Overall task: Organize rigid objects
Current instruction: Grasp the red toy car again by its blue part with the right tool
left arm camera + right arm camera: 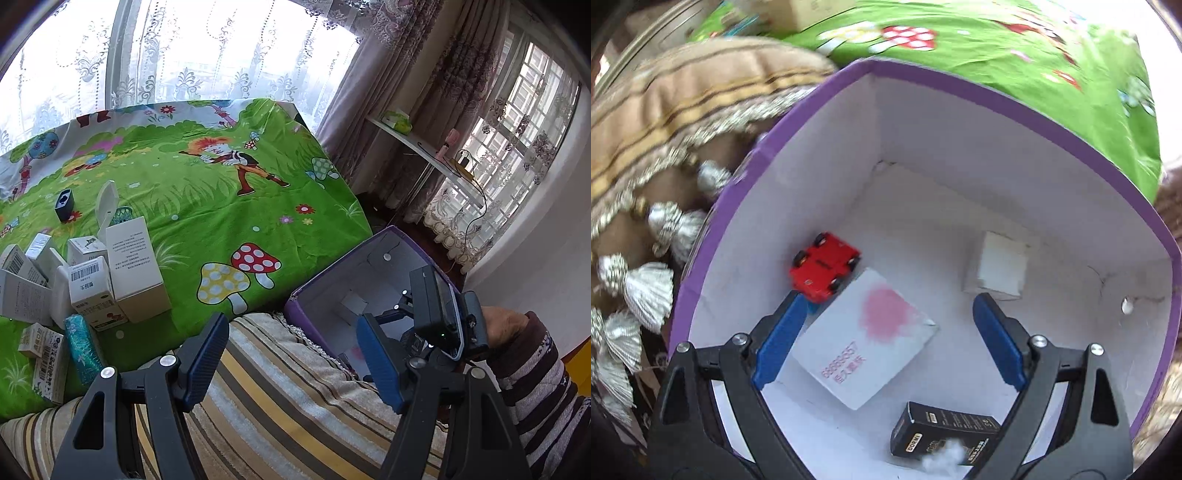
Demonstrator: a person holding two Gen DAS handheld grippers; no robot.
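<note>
Purple box with red toy car, white card, black carton; both jaws apart, empty.

The right claw, dipped into the purple box, hides most of the box floor in the left wrist view. In the right wrist view, a black carton is partly covered by a claw finger and a white blur. White boxes at the counter's left are cut off by the picture's edge, their print too small to read.
</note>
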